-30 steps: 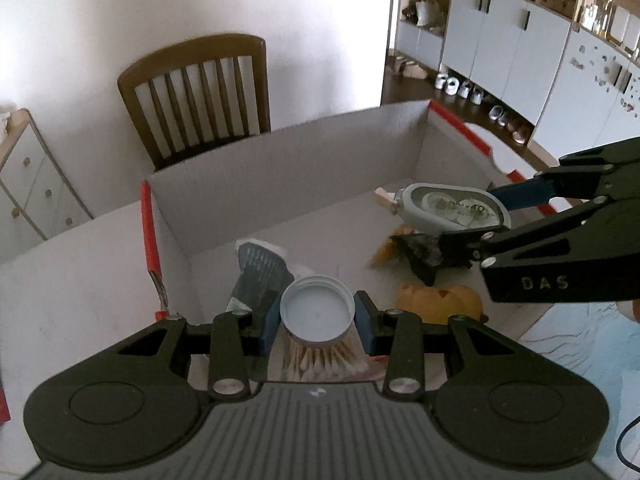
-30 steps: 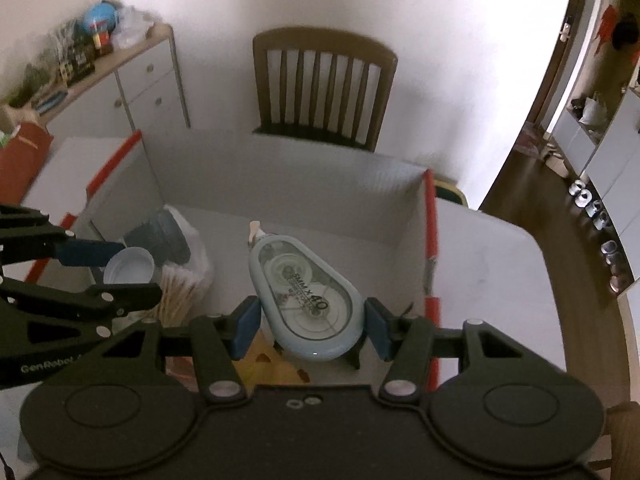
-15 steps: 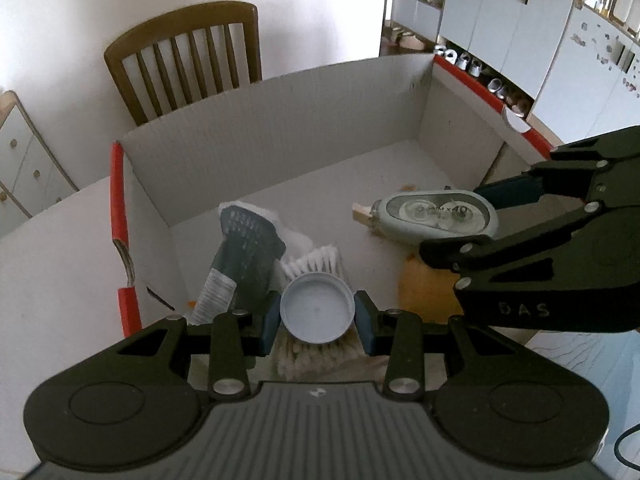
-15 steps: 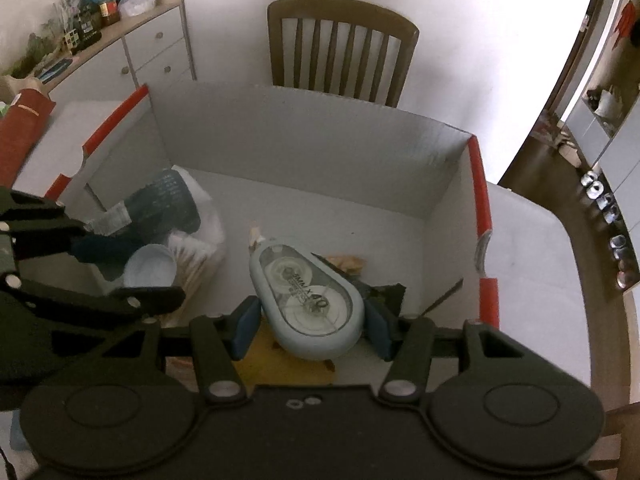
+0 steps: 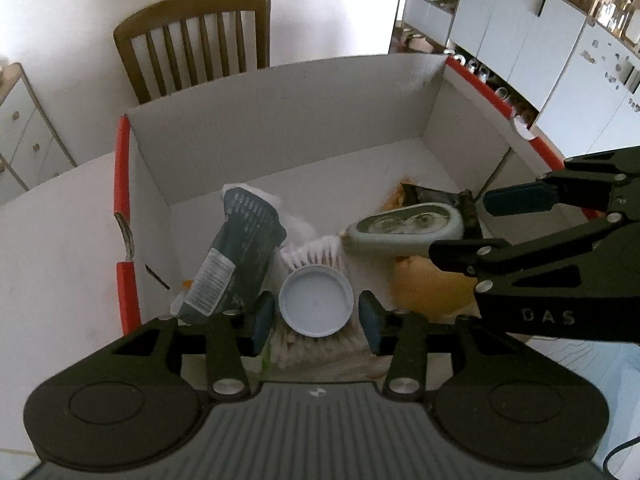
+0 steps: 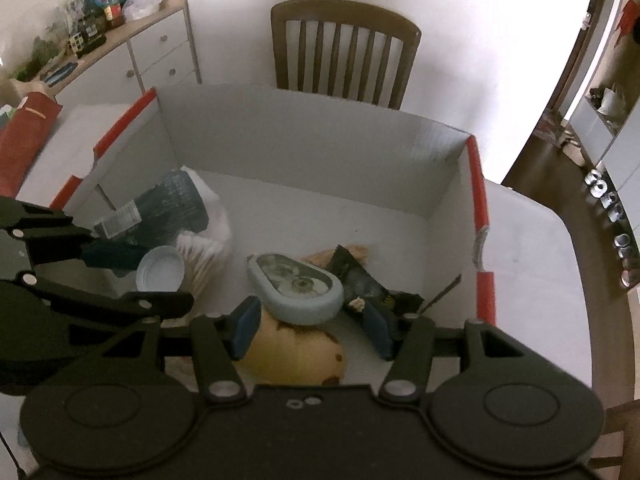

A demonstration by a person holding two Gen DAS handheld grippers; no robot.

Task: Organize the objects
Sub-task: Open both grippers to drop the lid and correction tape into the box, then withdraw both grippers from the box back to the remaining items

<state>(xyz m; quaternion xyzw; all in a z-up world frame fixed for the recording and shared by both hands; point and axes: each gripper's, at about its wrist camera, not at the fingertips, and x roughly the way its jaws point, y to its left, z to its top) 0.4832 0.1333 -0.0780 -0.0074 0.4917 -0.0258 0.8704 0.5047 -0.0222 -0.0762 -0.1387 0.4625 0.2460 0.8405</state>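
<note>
A white box [image 6: 320, 148] with red-edged side flaps fills both views, with a chair [image 6: 344, 48] behind its far wall at 12 o'clock.

Inside the box, seen from the right wrist:
- A dark pouch [image 6: 172, 204] lies tilted at 9 o'clock on a white bag.
- A yellow-orange thing [image 6: 296, 354] lies at 6 o'clock, partly under the dispenser.
- A pale-blue tape dispenser [image 6: 296, 288] sits near the centre of the floor, resting on that yellow thing.
- A black wrapper [image 6: 368, 284] touches the dispenser at its 3 o'clock side.
- Cotton swabs [image 6: 204, 256] lie just at 9 o'clock of the dispenser.
- A round lid [image 6: 160, 270] on the swab pack lies at their 8 o'clock end.

The right gripper [image 6: 312, 324] is spread wide. Its blue pads stand apart on either side of the dispenser's near end and touch nothing, so the dispenser lies free.

From the left wrist, the left gripper [image 5: 316, 318] is also parted, with a narrow gap between each pad and the lid [image 5: 316, 300]. It grips nothing. The swabs [image 5: 312, 254] reach away toward 12 o'clock, the pouch [image 5: 236, 256] leans at 10 o'clock, and the dispenser [image 5: 408, 228] lies at 2 o'clock.
</note>
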